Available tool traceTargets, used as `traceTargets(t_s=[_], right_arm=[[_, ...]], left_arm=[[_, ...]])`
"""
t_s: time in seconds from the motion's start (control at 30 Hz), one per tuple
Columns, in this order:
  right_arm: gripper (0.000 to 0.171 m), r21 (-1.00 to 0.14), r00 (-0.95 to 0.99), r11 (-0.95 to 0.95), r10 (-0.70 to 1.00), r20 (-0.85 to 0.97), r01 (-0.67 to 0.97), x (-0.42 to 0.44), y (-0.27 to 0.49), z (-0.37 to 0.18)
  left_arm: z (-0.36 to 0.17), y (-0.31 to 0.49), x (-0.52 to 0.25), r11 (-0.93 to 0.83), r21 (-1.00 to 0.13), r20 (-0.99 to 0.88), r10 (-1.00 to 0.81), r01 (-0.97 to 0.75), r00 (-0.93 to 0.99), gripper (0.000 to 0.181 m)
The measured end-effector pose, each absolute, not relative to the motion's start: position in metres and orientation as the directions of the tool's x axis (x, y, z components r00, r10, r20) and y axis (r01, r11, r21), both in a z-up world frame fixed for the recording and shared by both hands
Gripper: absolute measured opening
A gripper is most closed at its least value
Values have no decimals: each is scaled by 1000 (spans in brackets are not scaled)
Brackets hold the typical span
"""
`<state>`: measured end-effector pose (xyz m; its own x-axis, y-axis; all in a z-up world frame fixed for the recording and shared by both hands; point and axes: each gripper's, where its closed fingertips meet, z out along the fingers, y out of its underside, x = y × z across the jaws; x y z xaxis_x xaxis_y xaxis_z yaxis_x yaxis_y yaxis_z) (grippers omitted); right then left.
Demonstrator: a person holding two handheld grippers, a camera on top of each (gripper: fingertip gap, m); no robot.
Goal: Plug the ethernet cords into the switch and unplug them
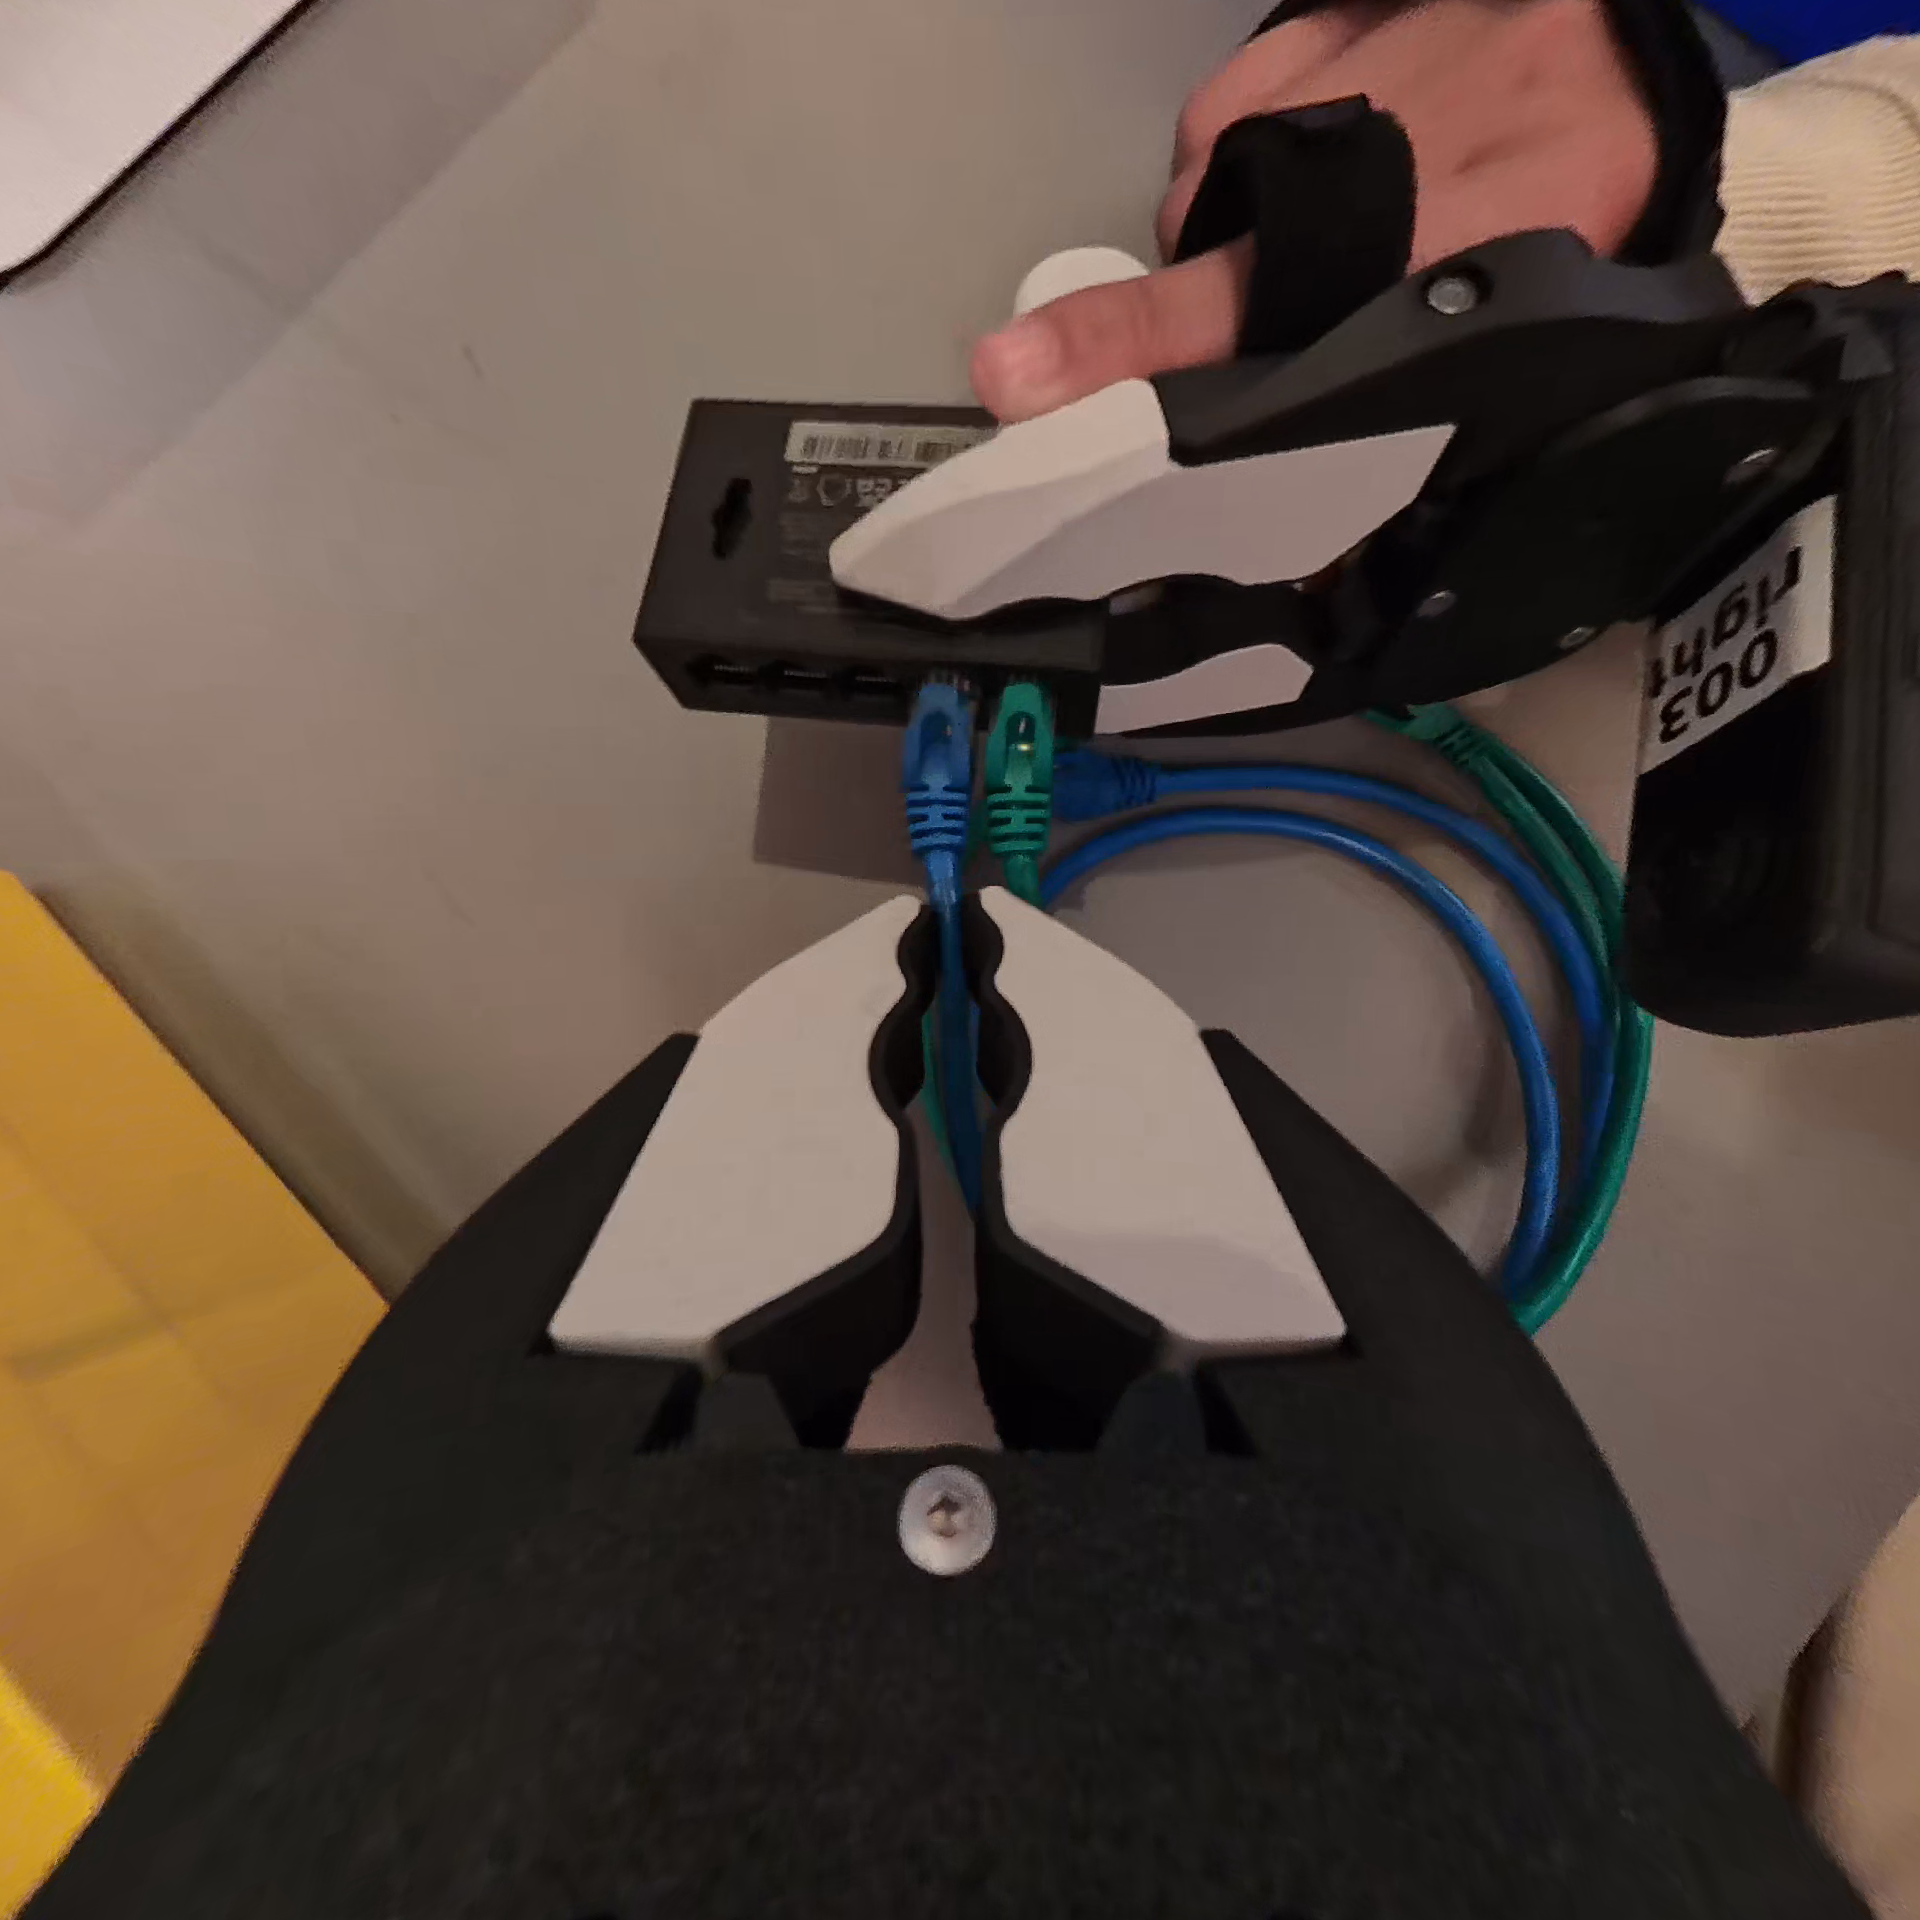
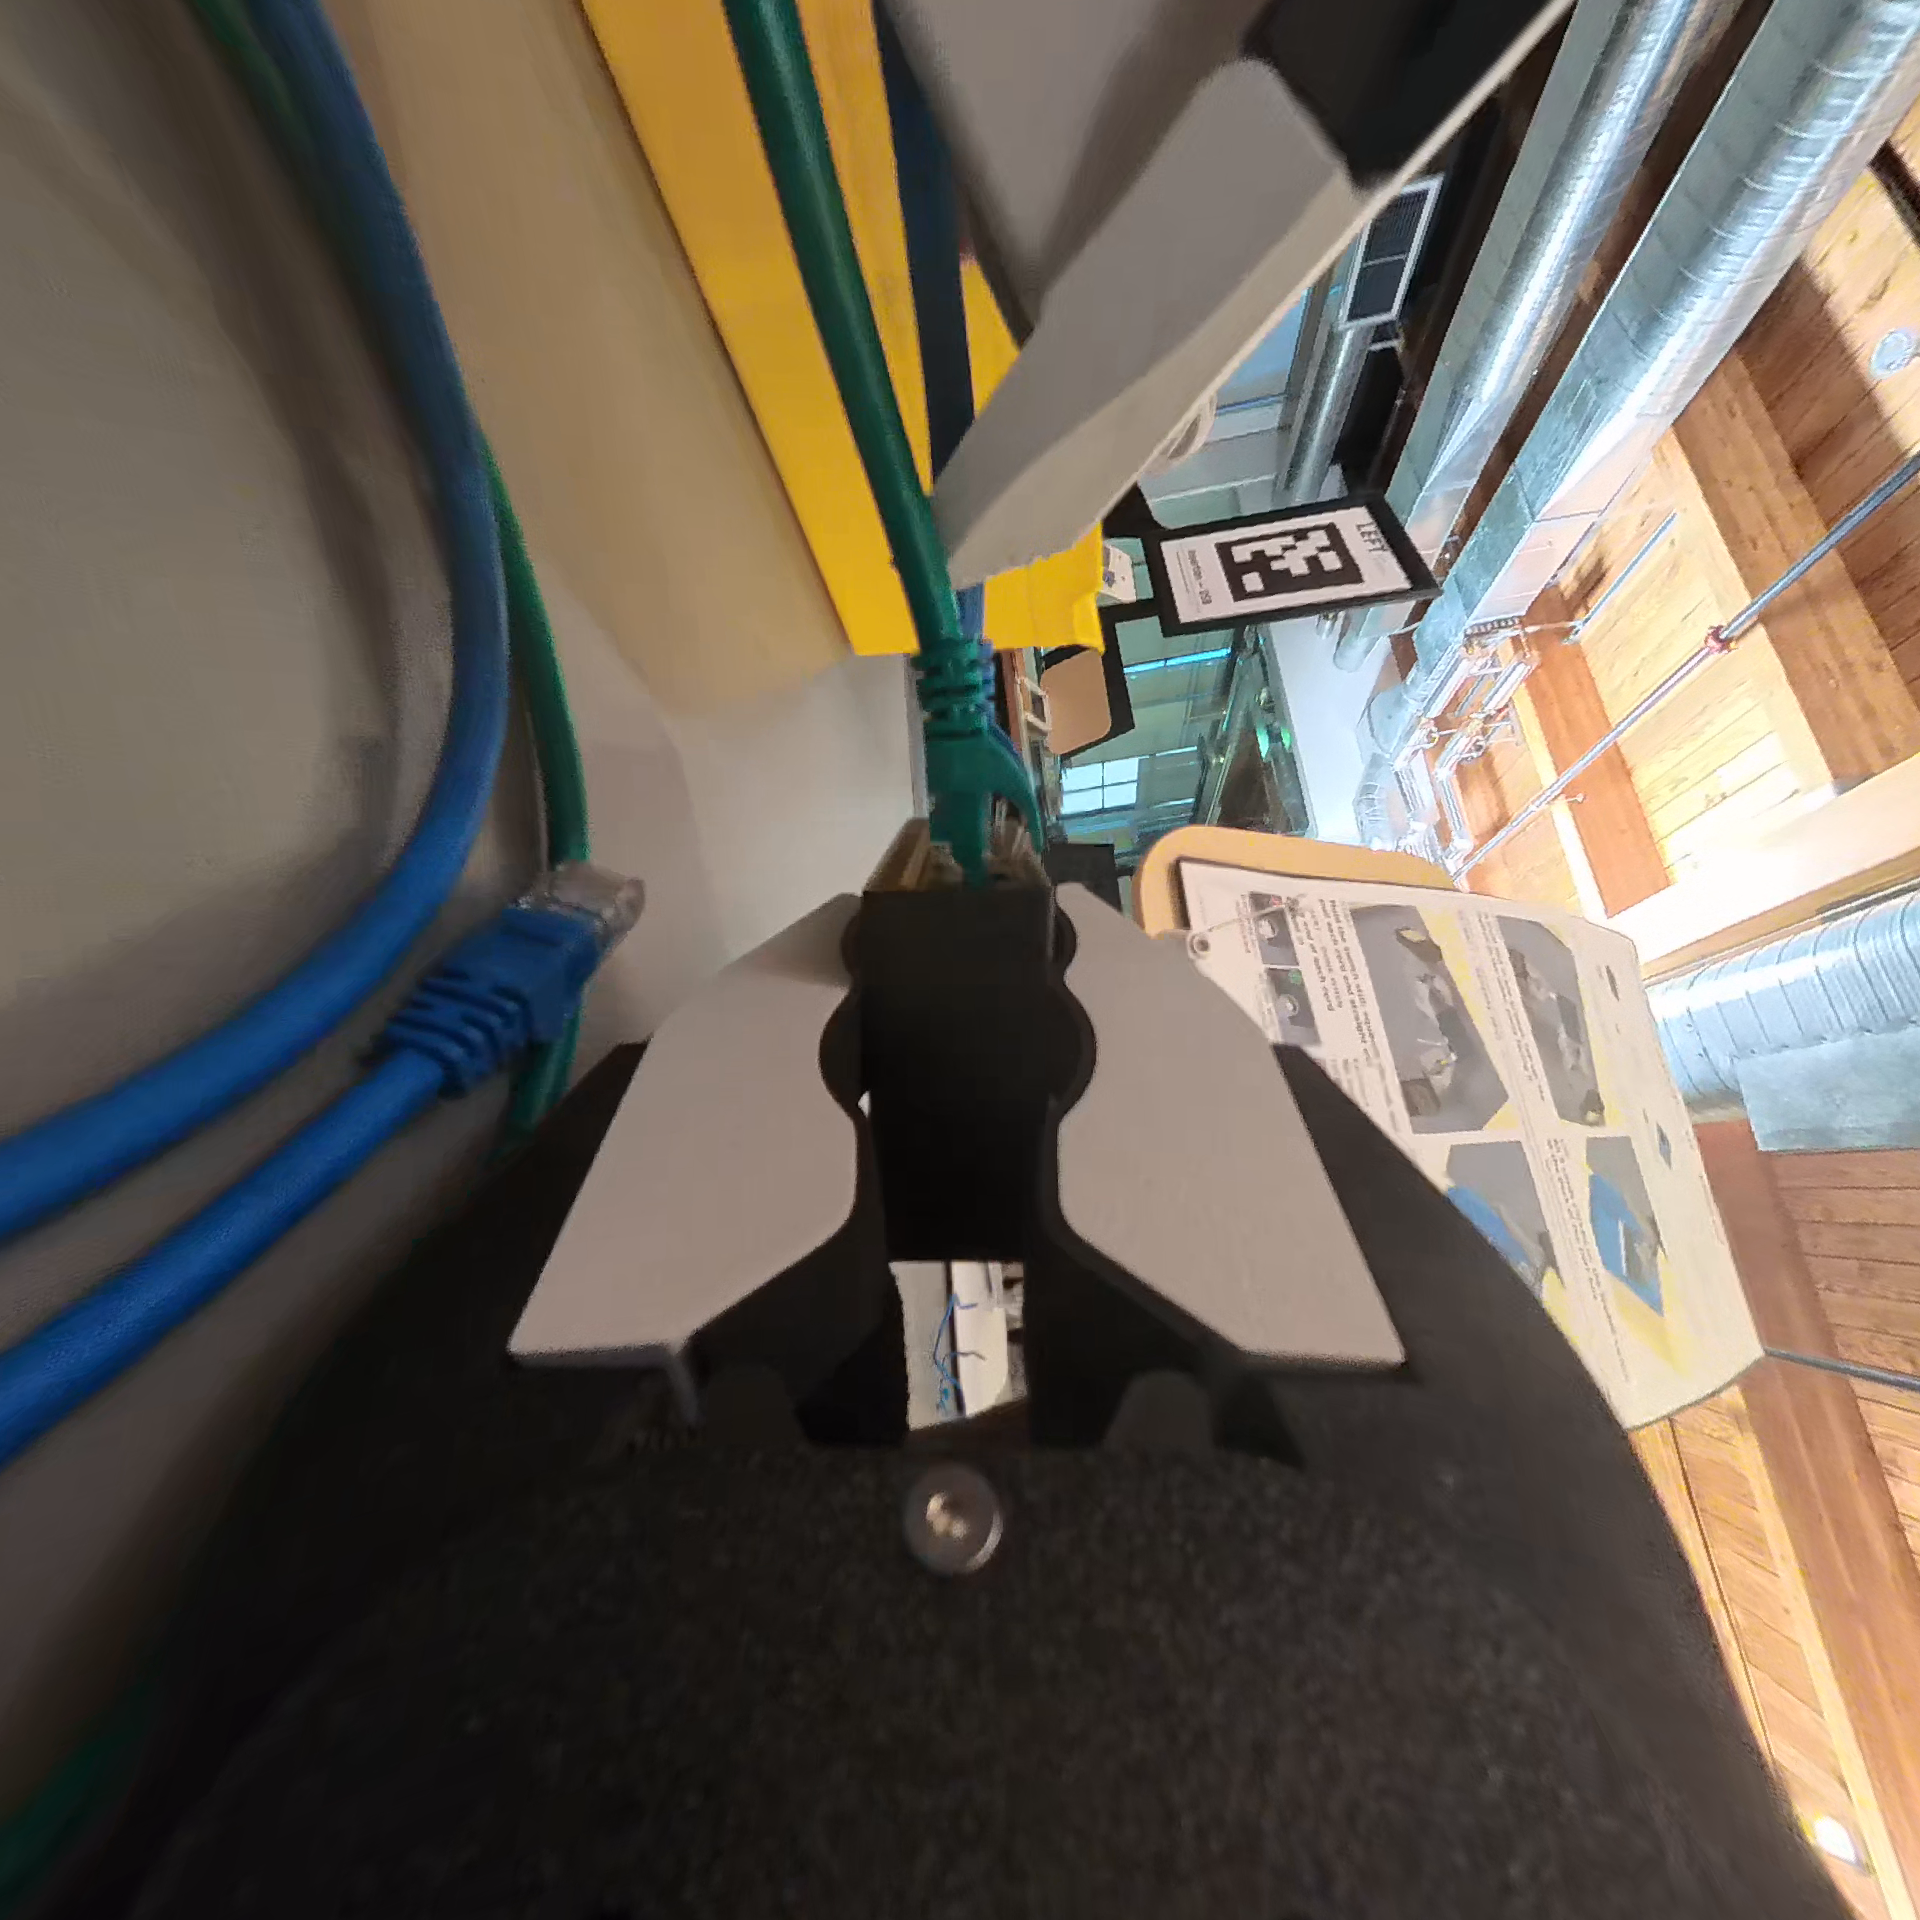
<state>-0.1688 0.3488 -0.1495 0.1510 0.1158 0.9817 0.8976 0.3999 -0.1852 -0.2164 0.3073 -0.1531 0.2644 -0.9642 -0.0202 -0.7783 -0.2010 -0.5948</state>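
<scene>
We look at the big grey table top [image 1: 416, 520] first. The small black plastic switch box [image 1: 748, 540] is our landmark, and it looks lifted a little above the table.

To the left of the switch, near the table edge, there is a flat yellow cardboard box [image 1: 125, 1195]. To the right of the switch we see a person's hand [image 1: 1434, 135] with a black strap on one finger.

Our right gripper [image 1: 966, 623], black with pale grey fingers, reaches in from the right of the switch. Its fingers are pinching the switch, one on top and one below. In the right wrist view the switch [image 2: 961, 1060] sits tight between them.

Our left gripper [image 1: 948, 914] is just in front of the switch. Its fingers are pressed nearly together and pinch the thin blue ethernet cord [image 1: 956, 1039] a bit behind its plug.

The thin green ethernet cord [image 1: 1013, 800] sits right beside the blue one. Both plugs are in ports near the right end of the switch. Three ports to the left of them are bare. The long loops of both cords lie on the table, to the right of the switch and below it. The other blue plug end [image 2: 540, 956] lies loose there.

We think plugging in is done for these two ends. Next comes pulling them out, and blue looks first. Green is still left.
</scene>
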Motion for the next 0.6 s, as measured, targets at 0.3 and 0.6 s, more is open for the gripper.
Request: traceTargets(t_s=[0.3, 0.6], right_arm=[[30, -256, 221, 365, 136, 966, 895, -156, 357, -146], [30, -290, 257, 412, 133, 957, 864, -161, 353, -139]], left_arm=[[-144, 309, -204, -136, -739, -24, -973, -660, 228, 5], [-138, 312, -199, -284, -846, 212, -956, -452, 203, 12]])
